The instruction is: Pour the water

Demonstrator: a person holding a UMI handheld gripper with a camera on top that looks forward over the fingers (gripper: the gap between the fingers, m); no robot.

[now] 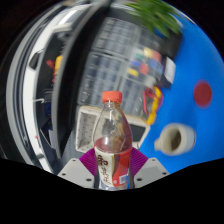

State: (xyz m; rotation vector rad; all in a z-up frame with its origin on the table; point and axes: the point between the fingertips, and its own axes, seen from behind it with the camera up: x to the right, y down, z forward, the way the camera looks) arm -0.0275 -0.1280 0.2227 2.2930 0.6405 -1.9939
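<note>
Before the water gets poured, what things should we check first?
1. Bottle between the fingers: ok, upright, purple pads at both sides.
2. Firm grip on both sides: cannot tell.
3. Orange cap off for pouring: not ok, it is on.
4. Cup ready: ok, it stands upright on the blue table, beside the bottle.
5. Cup empty: cannot tell.

Your bottle [111,140] stands upright between the fingers [82,167], which sit at either side of its lower part. Right of it, a little ahead, a cup [172,139] rests on the table [195,125]. Behind the bottle lies what may be a box [92,126], with clutter [140,60] beyond.
</note>
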